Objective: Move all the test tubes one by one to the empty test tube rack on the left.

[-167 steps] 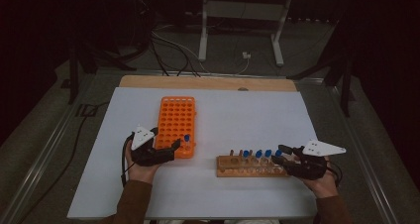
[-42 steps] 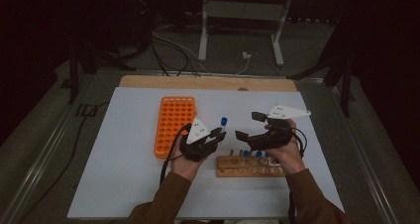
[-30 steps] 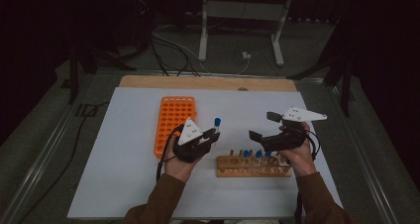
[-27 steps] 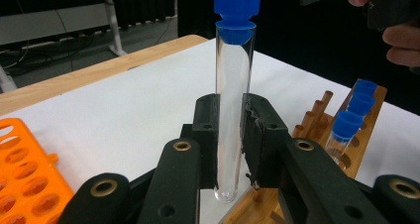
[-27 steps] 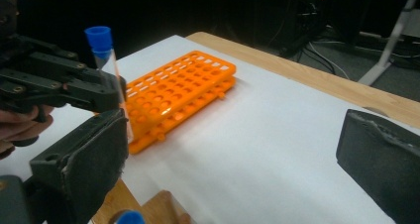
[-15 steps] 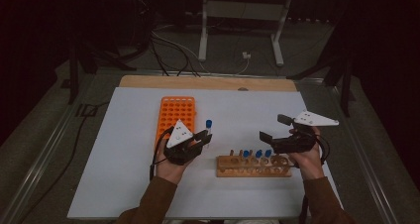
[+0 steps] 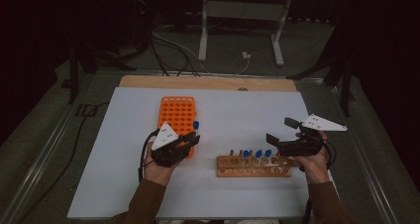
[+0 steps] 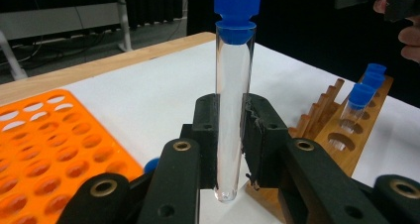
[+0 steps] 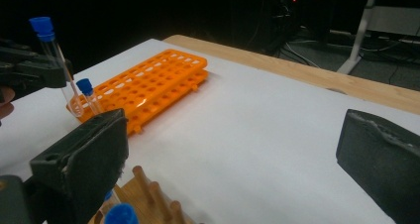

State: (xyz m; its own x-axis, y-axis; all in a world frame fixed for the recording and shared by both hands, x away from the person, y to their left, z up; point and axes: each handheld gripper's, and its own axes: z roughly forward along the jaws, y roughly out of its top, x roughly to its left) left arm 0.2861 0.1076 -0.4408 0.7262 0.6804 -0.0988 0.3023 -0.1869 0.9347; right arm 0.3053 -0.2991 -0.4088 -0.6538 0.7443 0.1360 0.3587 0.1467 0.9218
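The left gripper (image 8: 230,149) pinches a clear glass test tube with a blue cap (image 8: 232,100) between its two black jaws, gripping the lower part of the tube so that the rounded bottom pokes out just below them. The tube stands upright, its cap well above the jaws. In the high view this gripper (image 7: 190,140) hangs at the near right corner of the orange plastic tube rack (image 7: 177,117), with the held tube's blue cap (image 7: 196,125) just beside the rack's right edge. The rack lies flat on the white table top (image 7: 237,110), its long side running from near to far. A second blue-capped tube (image 9: 88,97) already stands in the rack near that corner — seen in the right gripper view just beside the held one (image 9: 55,60).

To the right, a long wooden tube rack (image 7: 255,165) lies across the near part of the table, holding several more blue-capped tubes (image 7: 258,154). The right gripper (image 7: 282,131) hovers above the wooden rack's right end, its jaws spread wide with nothing between them. The two grippers are well apart.
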